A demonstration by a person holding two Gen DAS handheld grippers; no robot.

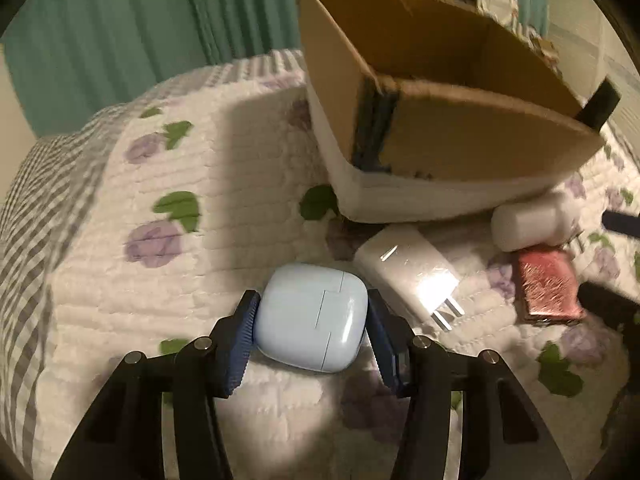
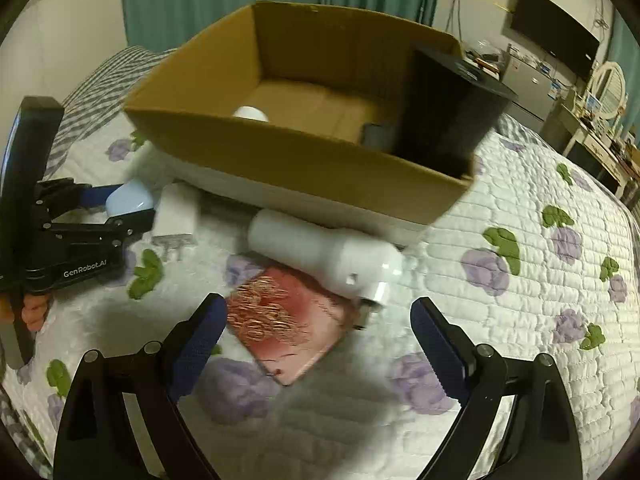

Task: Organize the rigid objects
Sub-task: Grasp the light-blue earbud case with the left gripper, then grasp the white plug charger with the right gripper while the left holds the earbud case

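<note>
My left gripper (image 1: 311, 326) is shut on a pale blue earbud case (image 1: 312, 316), just above the flowered quilt; the left gripper also shows in the right wrist view (image 2: 128, 204). My right gripper (image 2: 318, 330) is open and empty, low over a red box of gold clips (image 2: 288, 328). A white plug charger (image 1: 410, 276) (image 2: 176, 212) and a white cylinder device (image 2: 324, 254) (image 1: 532, 220) lie in front of an open cardboard box (image 1: 460, 140) (image 2: 304, 152). The box holds a black block (image 2: 444, 108) and a white round item (image 2: 251, 113).
The quilted bed (image 2: 520, 300) extends right and toward me. Green curtains (image 1: 120, 32) hang behind. A desk, mirror and TV (image 2: 556, 32) stand at the far right, off the bed.
</note>
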